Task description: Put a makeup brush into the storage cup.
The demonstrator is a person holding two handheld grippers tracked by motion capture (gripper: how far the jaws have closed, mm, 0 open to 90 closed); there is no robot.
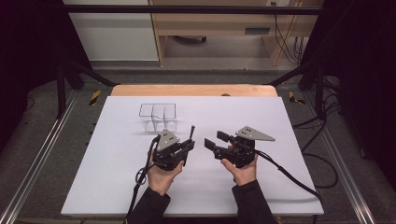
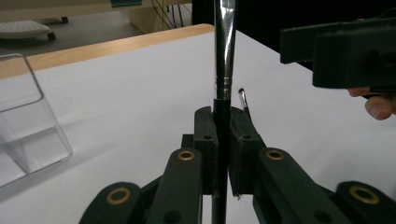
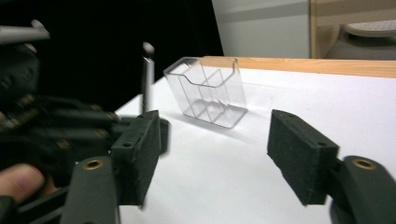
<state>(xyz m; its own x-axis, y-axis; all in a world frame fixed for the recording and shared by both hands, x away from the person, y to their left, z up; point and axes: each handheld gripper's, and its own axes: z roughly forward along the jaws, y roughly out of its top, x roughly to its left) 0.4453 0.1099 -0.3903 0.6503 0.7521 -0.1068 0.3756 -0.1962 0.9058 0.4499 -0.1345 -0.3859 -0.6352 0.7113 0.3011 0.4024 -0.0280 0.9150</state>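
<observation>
Makeup brush stands clamped upright in my left claw; my right claw gapes empty. Dropping it into the clear organizer remains.

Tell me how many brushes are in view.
2. One brush stands upright, clamped in the left gripper; a second, smaller brush lies on the table just beyond it.
</observation>
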